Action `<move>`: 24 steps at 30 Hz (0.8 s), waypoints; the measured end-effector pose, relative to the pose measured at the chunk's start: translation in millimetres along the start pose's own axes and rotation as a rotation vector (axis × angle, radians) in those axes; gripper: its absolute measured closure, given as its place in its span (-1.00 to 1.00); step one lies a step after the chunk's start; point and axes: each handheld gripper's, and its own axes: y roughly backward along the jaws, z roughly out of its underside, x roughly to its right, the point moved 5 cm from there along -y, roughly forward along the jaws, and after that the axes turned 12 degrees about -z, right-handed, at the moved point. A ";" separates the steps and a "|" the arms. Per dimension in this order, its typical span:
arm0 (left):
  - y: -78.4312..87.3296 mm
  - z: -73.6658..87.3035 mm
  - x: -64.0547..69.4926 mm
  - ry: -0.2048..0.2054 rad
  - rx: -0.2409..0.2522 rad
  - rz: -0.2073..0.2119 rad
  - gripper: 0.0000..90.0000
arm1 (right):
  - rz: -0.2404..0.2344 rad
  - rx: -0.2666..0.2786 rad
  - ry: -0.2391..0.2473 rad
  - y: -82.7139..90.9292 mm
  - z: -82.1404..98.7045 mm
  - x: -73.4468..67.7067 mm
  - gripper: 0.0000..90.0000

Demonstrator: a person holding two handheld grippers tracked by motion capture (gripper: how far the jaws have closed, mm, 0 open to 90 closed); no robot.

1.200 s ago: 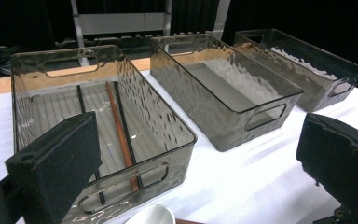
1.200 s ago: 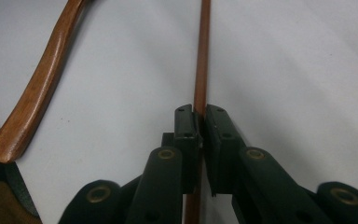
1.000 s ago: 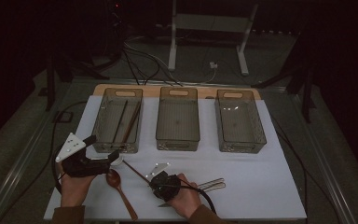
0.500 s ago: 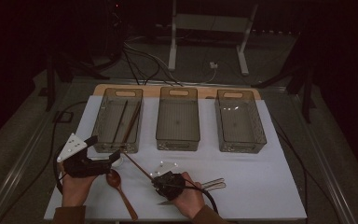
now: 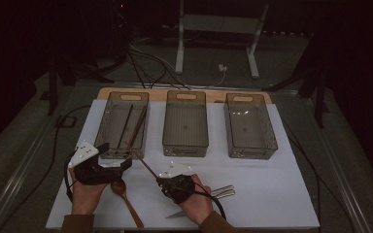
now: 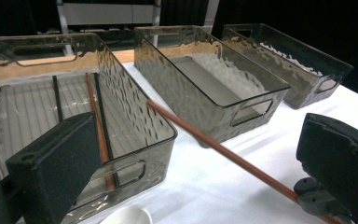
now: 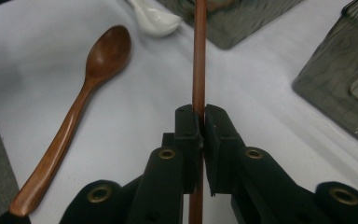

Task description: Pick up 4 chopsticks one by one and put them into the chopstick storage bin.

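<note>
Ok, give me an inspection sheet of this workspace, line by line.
Surface: white sheet over the table.
Job's things: brown chopstick clamped in the right claw, tip toward the left bin, which already holds sticks.
Clutter: wooden spoon, white spoon, fork; middle bin and right bin look empty.
Grippers: left claw open, holding nothing.
Cables: black leads beyond the table.
Surroundings: dark room, white stand.

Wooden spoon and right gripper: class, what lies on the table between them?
Nothing: in the right gripper view, bare white table cover separates the wooden spoon from the right gripper, which is shut on a brown chopstick.
</note>
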 end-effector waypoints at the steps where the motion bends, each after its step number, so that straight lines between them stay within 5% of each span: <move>1: -0.9 0.5 0.7 -0.001 -0.003 0.002 -0.98 | -0.001 0.007 -0.001 0.4 -0.8 -0.1 0.89; 16: -19.2 8.5 21.5 0.044 -0.078 0.075 -0.94 | -0.004 0.110 -0.017 14.7 -20.4 2.8 0.89; 20: -28.5 9.5 34.4 0.068 -0.100 0.102 -0.80 | -0.003 0.128 -0.011 16.6 -22.9 1.8 0.89; 24: -37.0 9.2 46.8 0.087 -0.118 0.144 -0.39 | -0.004 0.140 -0.003 17.3 -24.0 0.3 0.89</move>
